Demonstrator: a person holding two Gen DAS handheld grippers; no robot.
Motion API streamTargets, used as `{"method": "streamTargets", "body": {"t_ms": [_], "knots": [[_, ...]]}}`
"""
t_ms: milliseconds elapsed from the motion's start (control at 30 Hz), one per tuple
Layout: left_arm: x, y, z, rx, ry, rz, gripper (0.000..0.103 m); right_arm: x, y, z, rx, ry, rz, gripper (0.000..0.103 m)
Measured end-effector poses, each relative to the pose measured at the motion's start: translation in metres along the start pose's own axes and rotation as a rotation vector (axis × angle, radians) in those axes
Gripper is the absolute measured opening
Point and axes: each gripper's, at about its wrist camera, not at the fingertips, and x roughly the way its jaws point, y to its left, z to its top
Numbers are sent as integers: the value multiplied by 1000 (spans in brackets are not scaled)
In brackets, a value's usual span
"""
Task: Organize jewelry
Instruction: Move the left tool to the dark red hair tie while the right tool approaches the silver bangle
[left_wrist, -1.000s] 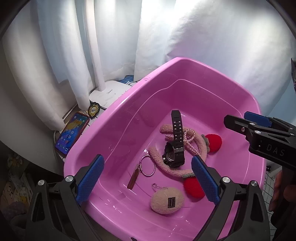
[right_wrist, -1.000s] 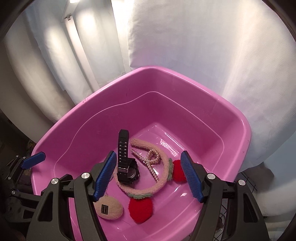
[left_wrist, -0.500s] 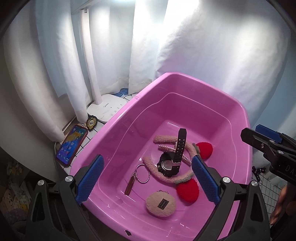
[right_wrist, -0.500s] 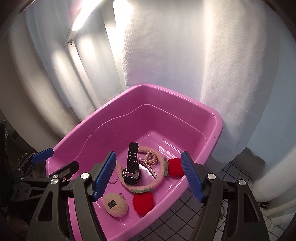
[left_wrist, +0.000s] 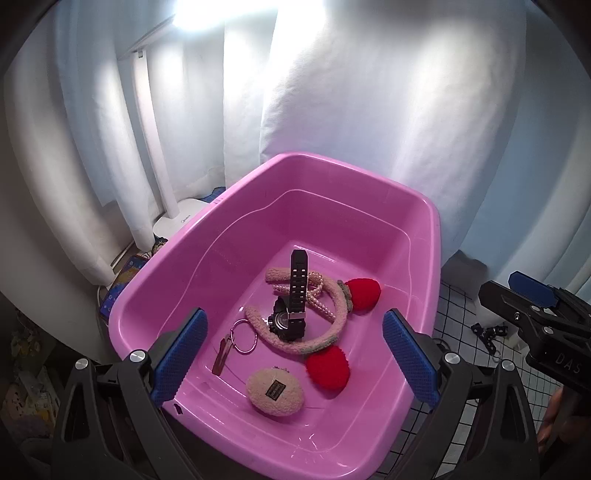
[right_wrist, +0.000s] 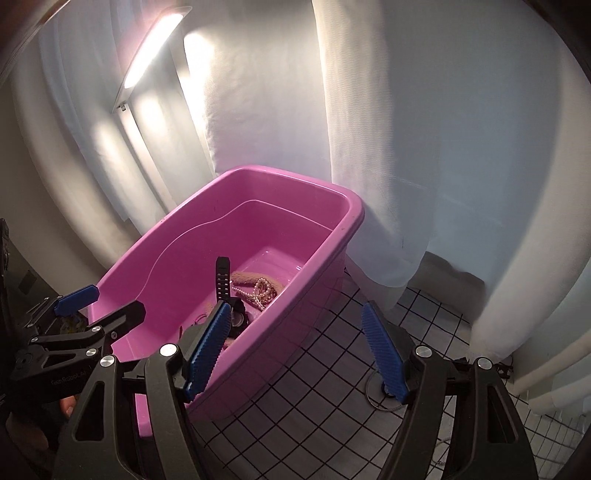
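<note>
White curtains (left_wrist: 369, 110) hang behind a pink plastic tub (left_wrist: 424, 236) that stands on a black-gridded tile floor (right_wrist: 325, 376), with a lit white lamp (left_wrist: 162, 155) on its round base beyond the tub's far-left edge and a phone (left_wrist: 120, 284) lying just outside the tub's left wall.

On the tub's floor the jewelry lies gathered toward the middle and near side. A black watch (left_wrist: 293, 314) rests across a fuzzy beige headband (left_wrist: 332, 328), its strap rising toward the far wall. A string of pearls (left_wrist: 317, 299) is tangled over the headband just right of the strap. Two red pompoms sit at the headband's ends: one (left_wrist: 364, 293) toward the right wall, the other (left_wrist: 328, 367) nearer the near edge. A key ring with a metal tag (left_wrist: 236, 341) lies left of the watch, and a round beige plush charm (left_wrist: 275, 391) lies close to the near wall.

Above the tub's near edge, the left gripper (left_wrist: 293, 360) has its blue pads (left_wrist: 179, 356) spread wide with nothing between them. The right gripper (right_wrist: 299, 354) straddles the tub's right wall, one pad over the inside and the other over the tiles; its jaws stand well apart and grip nothing. In the right wrist view only the watch strap, part of the headband and the pearls show over the rim
</note>
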Motion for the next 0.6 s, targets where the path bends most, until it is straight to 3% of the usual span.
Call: {"method": "streamTargets", "body": {"t_ms": [600], "knots": [[-27,-106,-15,147,-12,-107,97,-71,-92,-70,137,-21,-119,73]]}}
